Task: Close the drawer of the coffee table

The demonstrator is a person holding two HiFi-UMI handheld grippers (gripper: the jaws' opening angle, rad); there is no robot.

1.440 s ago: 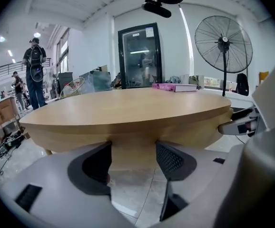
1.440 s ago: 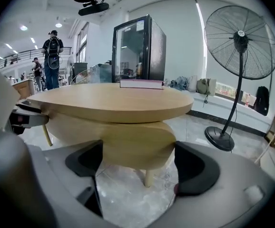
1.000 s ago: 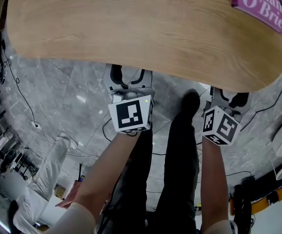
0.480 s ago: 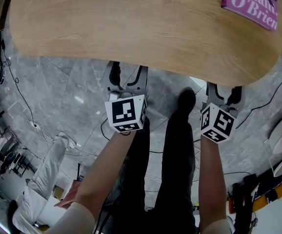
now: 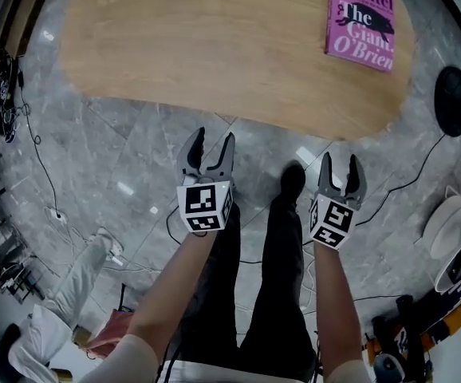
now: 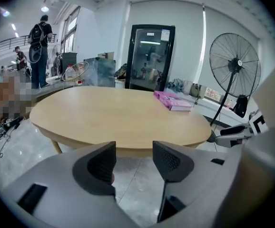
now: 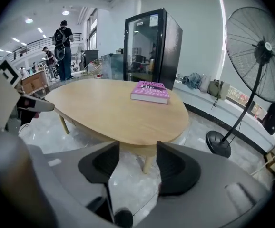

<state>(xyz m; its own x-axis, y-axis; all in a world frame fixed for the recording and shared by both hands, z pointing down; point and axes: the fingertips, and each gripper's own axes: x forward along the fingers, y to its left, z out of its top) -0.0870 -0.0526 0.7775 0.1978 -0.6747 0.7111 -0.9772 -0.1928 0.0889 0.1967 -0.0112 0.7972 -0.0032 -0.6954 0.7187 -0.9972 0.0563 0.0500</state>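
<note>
The oval wooden coffee table [image 5: 214, 46] fills the top of the head view, and no drawer shows along its near edge. A pink book [image 5: 360, 21] lies at its far right. My left gripper [image 5: 208, 146] hangs over the grey floor just short of that edge, and my right gripper [image 5: 342, 166] hangs beside it on the right. Both stand open; their jaws have just been closing, with nothing between them. In the left gripper view, the left gripper [image 6: 133, 151] faces the table [image 6: 113, 113]. In the right gripper view, the right gripper [image 7: 137, 151] faces the table's end [image 7: 113, 106] and the book [image 7: 150, 91].
A standing fan [image 7: 259, 51] with its round base [image 5: 452, 94] is right of the table. A black glass-door fridge [image 6: 149, 56] stands behind it. Cables [image 5: 39, 158] run over the floor at the left. My legs [image 5: 282, 278] are between the grippers. People [image 6: 38, 46] stand far back.
Both grippers have come back from under the table's edge and risen, so their jaws now show in front of it. Both pairs of jaws stand narrower. More of the table is in view.
</note>
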